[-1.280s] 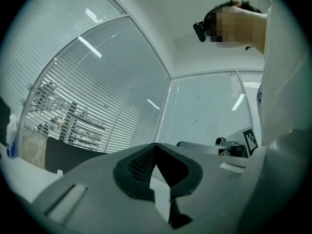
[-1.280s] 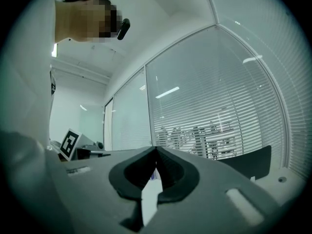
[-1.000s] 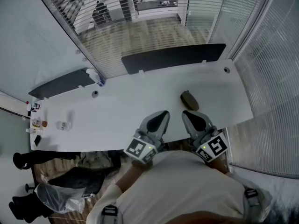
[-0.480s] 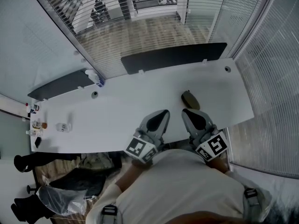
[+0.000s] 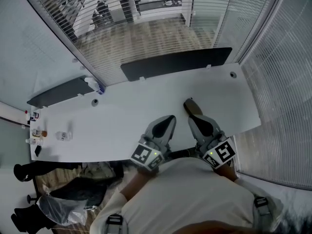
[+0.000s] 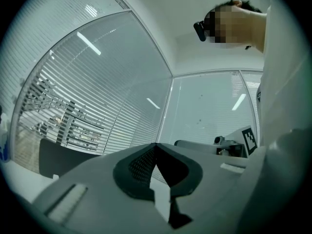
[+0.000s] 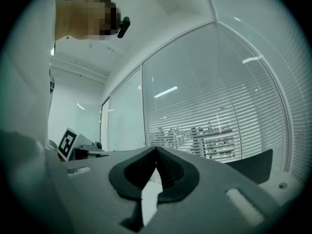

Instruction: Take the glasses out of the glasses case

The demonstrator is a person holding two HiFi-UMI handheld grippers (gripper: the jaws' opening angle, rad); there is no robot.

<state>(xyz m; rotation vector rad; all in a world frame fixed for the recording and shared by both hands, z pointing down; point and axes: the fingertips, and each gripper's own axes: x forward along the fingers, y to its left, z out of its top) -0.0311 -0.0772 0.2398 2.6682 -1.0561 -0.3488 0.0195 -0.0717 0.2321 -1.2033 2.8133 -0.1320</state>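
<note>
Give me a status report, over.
Left gripper shut, empty. Right gripper shut, empty. Glasses case on desk, just beyond right gripper. Path clear.

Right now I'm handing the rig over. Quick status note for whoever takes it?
Left gripper: shut, empty, held by the desk's near edge.
Right gripper: shut, empty, beside the left one.
Glasses case: lying on the white desk, just ahead of the right gripper. It looks closed and no glasses are visible.
Done: nothing yet.
Left: open the case, then take the glasses out.
</note>
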